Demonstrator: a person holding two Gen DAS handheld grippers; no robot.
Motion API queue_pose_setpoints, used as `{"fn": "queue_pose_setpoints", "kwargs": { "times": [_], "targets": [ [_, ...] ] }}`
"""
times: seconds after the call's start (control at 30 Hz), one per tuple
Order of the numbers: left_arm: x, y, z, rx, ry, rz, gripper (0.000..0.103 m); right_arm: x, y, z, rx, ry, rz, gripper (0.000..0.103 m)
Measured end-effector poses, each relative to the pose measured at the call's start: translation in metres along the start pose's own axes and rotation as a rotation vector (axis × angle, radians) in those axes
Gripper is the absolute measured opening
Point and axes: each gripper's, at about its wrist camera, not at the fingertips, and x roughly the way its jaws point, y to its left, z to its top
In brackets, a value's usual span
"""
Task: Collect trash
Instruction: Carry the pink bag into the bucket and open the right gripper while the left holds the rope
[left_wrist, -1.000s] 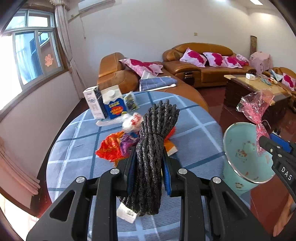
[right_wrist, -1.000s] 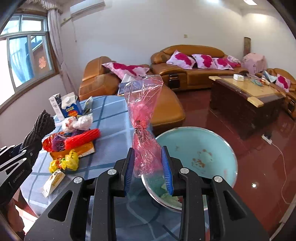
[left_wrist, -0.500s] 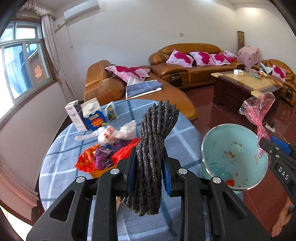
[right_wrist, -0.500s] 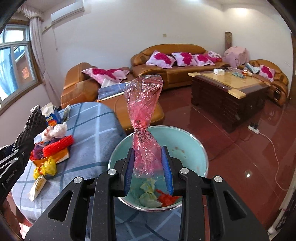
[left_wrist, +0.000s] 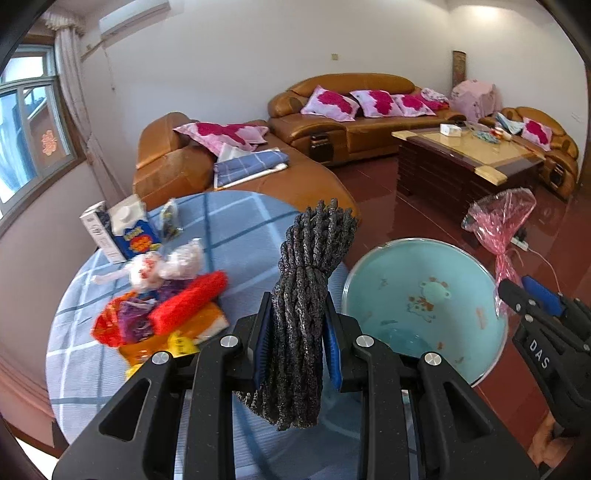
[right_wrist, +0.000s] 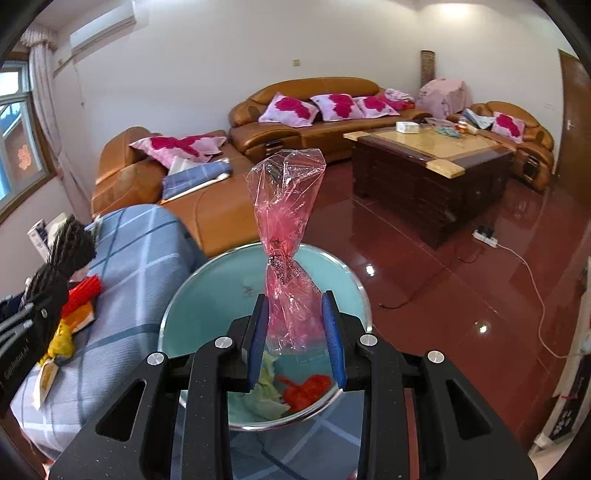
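Note:
My left gripper is shut on a dark grey bundle of twisted cord, held over the table's right edge beside the light blue trash bin. My right gripper is shut on a crumpled pink plastic bag, held right above the trash bin, which holds green and red scraps. In the left wrist view the right gripper and the pink plastic bag hang at the bin's right rim. In the right wrist view the cord bundle shows at the far left.
A round table with a blue checked cloth carries red, orange and yellow wrappers, a white plastic bag and cartons. Orange sofas, a dark coffee table and a power strip with its cord lie beyond on the red floor.
Both grippers have swung to the right, off the table and toward the bin. The bin now lies directly under the pink bag and close beside the cord bundle. Grips unchanged.

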Motion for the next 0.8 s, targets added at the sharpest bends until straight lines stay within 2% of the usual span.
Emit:
{"fn": "queue_pose_setpoints", "kwargs": {
  "times": [0.37, 0.5, 0.6, 0.7, 0.8],
  "targets": [
    [0.027, -0.037, 0.0, 0.034, 0.032, -0.045, 0.026, 0.027, -0.011, -0.009, 0.022, 0.084, -0.03, 0.03],
    [0.034, -0.041, 0.0, 0.036, 0.045, -0.056, 0.026, 0.035, -0.013, -0.012, 0.028, 0.115, -0.013, 0.031],
    [0.04, -0.043, -0.002, 0.033, 0.059, -0.063, 0.026, 0.039, -0.012, -0.014, 0.02, 0.128, -0.004, 0.033],
    [0.044, -0.043, -0.002, 0.03, 0.069, -0.065, 0.026, 0.043, -0.014, -0.014, 0.016, 0.134, 0.007, 0.04],
    [0.046, -0.043, -0.002, 0.028, 0.075, -0.063, 0.027, 0.041, -0.015, -0.013, 0.025, 0.121, 0.023, 0.041]
  ]
}}
